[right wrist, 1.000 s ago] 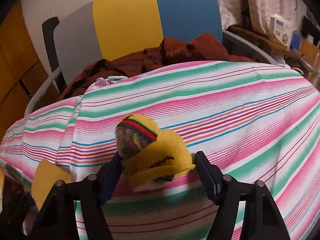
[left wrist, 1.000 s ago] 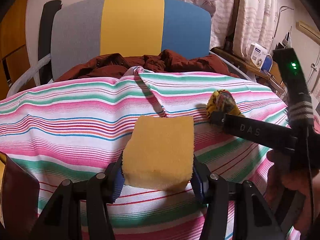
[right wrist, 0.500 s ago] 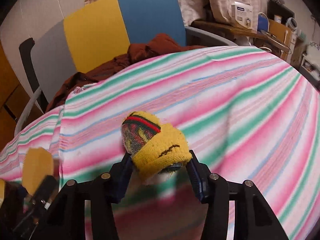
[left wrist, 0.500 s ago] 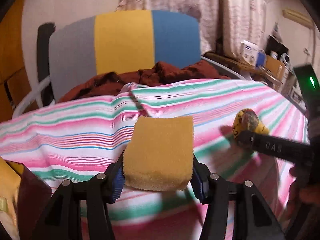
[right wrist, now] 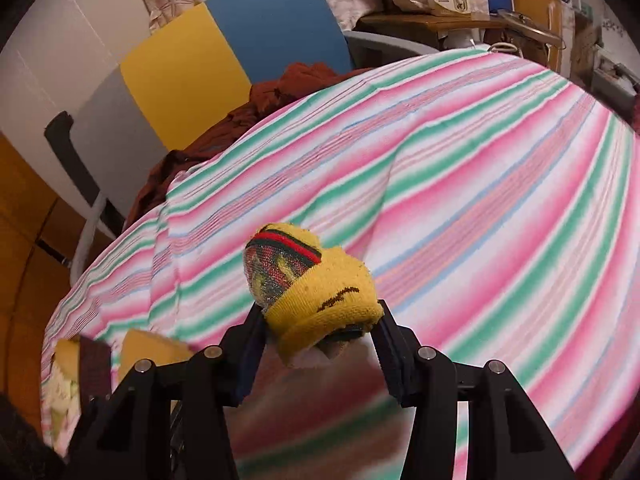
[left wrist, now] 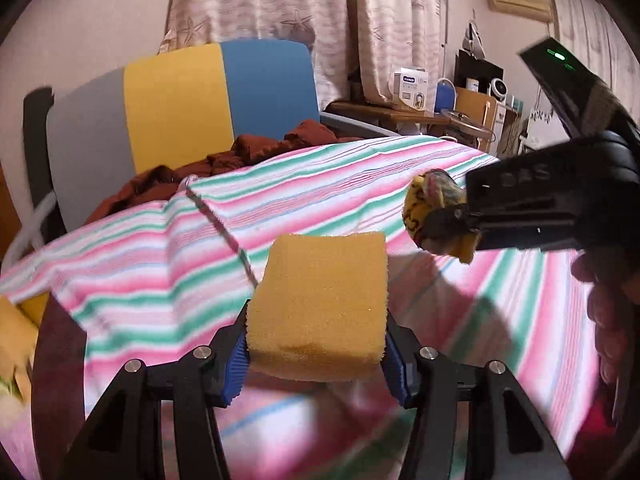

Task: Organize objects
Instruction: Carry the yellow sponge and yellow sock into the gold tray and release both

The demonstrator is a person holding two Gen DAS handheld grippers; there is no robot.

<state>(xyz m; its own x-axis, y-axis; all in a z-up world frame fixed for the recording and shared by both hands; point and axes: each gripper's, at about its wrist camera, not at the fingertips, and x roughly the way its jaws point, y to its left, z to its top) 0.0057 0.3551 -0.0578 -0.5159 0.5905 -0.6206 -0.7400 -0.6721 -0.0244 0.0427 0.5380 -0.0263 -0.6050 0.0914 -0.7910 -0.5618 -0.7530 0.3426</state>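
A yellow sponge block (left wrist: 320, 304) is pinched between the blue pads of my left gripper (left wrist: 316, 356), held above the striped cloth (left wrist: 132, 256). My right gripper (right wrist: 320, 344) is shut on a rolled yellow sock (right wrist: 312, 284) with a red and dark stripe at its cuff, also lifted off the cloth. In the left wrist view the right gripper (left wrist: 444, 224) comes in from the right with the sock (left wrist: 432, 208) at its tip and a hand (left wrist: 612, 296) behind it. The sponge (right wrist: 152, 348) shows again low on the left of the right wrist view.
A pink, green and white striped cloth (right wrist: 480, 184) covers the surface. Behind it stands a chair (left wrist: 180, 100) with grey, yellow and blue back panels and brown clothing (left wrist: 224, 164) on its seat. A cluttered side table (left wrist: 404, 112) with a white box stands at the back right. A dark red container edge (left wrist: 56, 344) sits at lower left.
The right gripper's jaws have closed in on the sock and lifted it. Both grippers have risen and shifted across the cloth, each rolling, while the sponge stayed gripped in the left one.
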